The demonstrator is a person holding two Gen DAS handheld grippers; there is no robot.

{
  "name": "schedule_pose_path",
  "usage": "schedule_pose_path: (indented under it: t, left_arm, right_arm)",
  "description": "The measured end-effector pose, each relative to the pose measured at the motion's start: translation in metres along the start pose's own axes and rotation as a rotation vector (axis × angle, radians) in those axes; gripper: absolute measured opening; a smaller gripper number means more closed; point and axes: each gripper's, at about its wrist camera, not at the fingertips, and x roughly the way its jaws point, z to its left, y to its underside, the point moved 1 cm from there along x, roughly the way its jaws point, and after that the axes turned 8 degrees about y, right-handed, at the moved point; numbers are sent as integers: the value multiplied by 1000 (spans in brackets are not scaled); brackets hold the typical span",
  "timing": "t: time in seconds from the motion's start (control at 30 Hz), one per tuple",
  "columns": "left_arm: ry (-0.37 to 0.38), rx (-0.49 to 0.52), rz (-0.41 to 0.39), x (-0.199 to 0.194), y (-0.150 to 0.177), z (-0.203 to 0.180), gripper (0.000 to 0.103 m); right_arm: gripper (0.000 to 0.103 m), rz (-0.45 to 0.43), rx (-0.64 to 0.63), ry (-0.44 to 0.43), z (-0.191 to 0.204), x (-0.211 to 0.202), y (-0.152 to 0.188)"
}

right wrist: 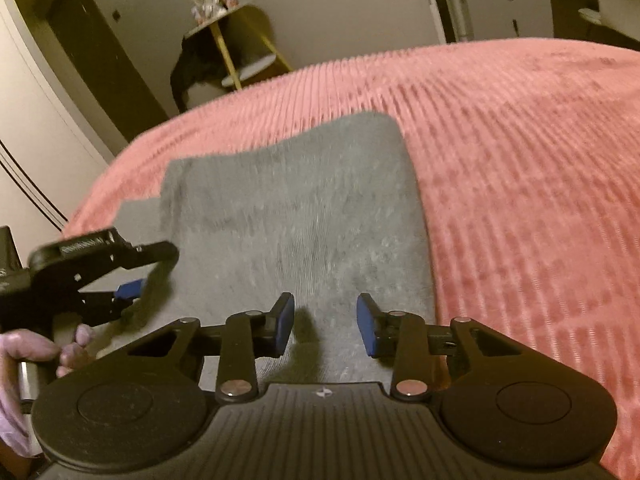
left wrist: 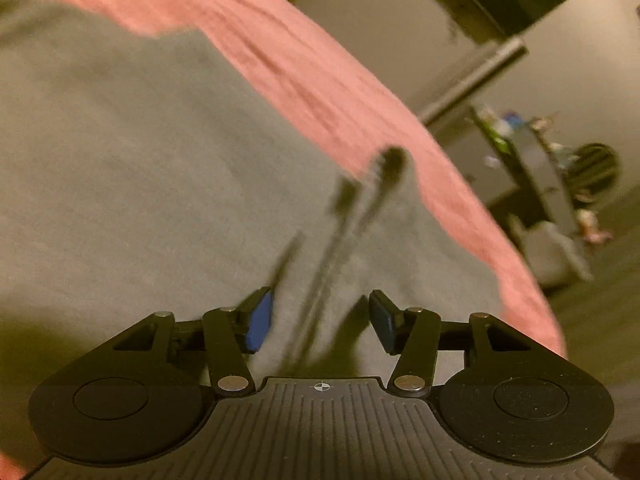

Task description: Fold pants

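Note:
Grey pants (right wrist: 296, 208) lie flat on a pink ribbed bedspread (right wrist: 520, 168), folded into a block. In the left wrist view the pants (left wrist: 140, 184) fill the left and middle, with a blurred dark drawstring (left wrist: 360, 216) lying on them. My left gripper (left wrist: 320, 322) is open just above the cloth, holding nothing; it also shows in the right wrist view (right wrist: 136, 280) at the pants' left edge. My right gripper (right wrist: 325, 322) is open above the pants' near end, holding nothing.
The bedspread (left wrist: 320, 92) drops off to the floor at the right in the left wrist view. A cluttered shelf unit (left wrist: 540, 168) stands beyond it. A small yellow-legged side table (right wrist: 236, 40) and a wardrobe door (right wrist: 36, 152) stand past the bed's far left.

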Motion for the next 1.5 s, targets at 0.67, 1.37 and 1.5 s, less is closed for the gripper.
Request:
schedule_pose_path:
  t: [0.67, 1.37, 1.5]
  left_arm:
    - [-217, 132, -269, -62, 2, -10, 48]
    - [-129, 37, -188, -36, -12, 20, 22]
    - [-124, 19, -197, -41, -13, 21, 22]
  right_arm:
    - [30, -34, -46, 7, 9, 1, 3]
    - [20, -61, -84, -5, 27, 8, 9]
    - [21, -57, -80, -9, 26, 11, 9]
